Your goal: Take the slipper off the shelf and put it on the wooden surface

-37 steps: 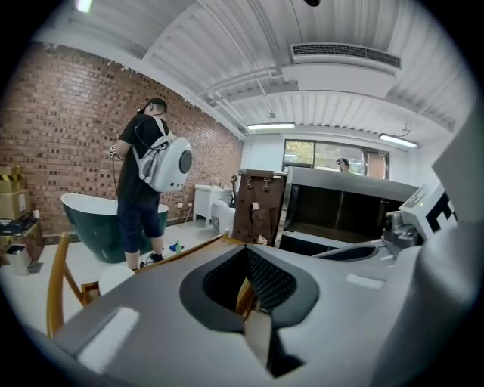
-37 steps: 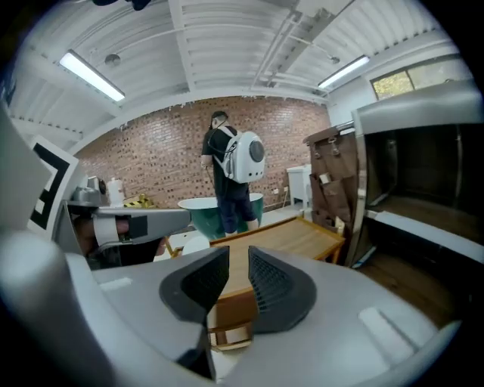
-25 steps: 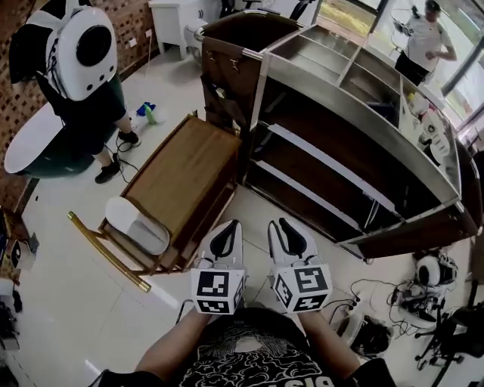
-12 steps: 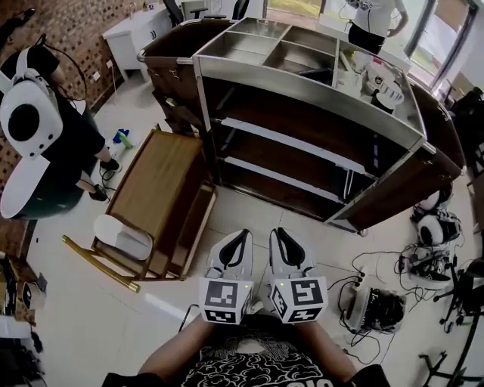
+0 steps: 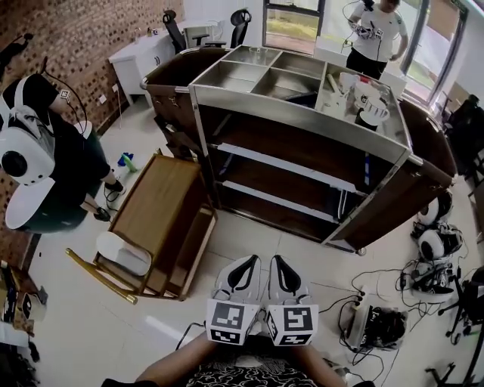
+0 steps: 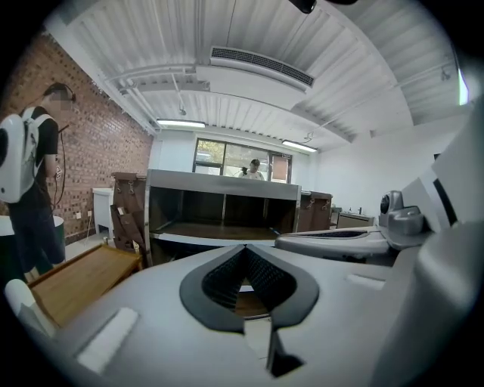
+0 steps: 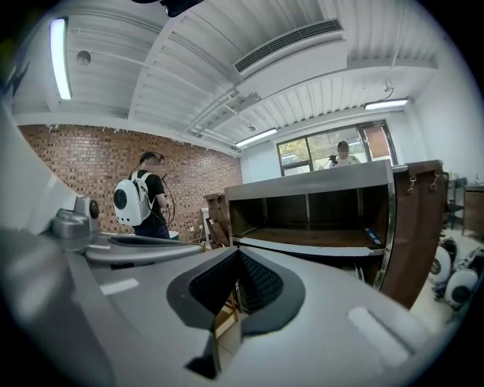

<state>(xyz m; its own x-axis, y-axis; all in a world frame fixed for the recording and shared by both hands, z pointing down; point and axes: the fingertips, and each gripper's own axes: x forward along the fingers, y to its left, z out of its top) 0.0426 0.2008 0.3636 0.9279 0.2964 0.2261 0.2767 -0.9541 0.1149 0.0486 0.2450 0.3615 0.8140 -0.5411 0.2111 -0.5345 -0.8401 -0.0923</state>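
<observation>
– At 6 o'clock in the head view, close to the body: what are the grippers doing?

– Left gripper (image 5: 248, 262) and right gripper (image 5: 278, 262) sit side by side, nearly touching, both pointing to 12. Left jaws are pressed together, nothing btw them. Right jaws have just been closing. Their tips meet now, also w/ nothing btw them.

– And the slipper?

– White slipper (image 5: 121, 253) is at approx 10 o'clock from the grippers, well apart from both. It lies on the low end of a wooden stand (image 5: 162, 196), just beside a gold-coloured rail (image 5: 98, 276) and lower than the stand's flat top board.

– What's at 12?

– A big cart (image 5: 302, 125) w/ steel compartments on top and dark wood sides. Its open shelves (image 5: 287, 168) face the grippers. There are white items (image 5: 370, 102) in a top compartment at approx 1 o'clock, can't tell what they are.

– Any people?

– One person (image 5: 57, 170) w/ a white backpack (image 5: 23, 155) stands at 9–10 o'clock, near the brick wall (image 5: 91, 38). A second person (image 5: 382, 30) is at 1 o'clock, beyond the cart by the window (image 5: 291, 23).

– The floor?

– Pale tile floor (image 5: 98, 332). Cables & gear (image 5: 382, 325) lie at 3 o'clock from the grippers, near the cart's right end.
</observation>
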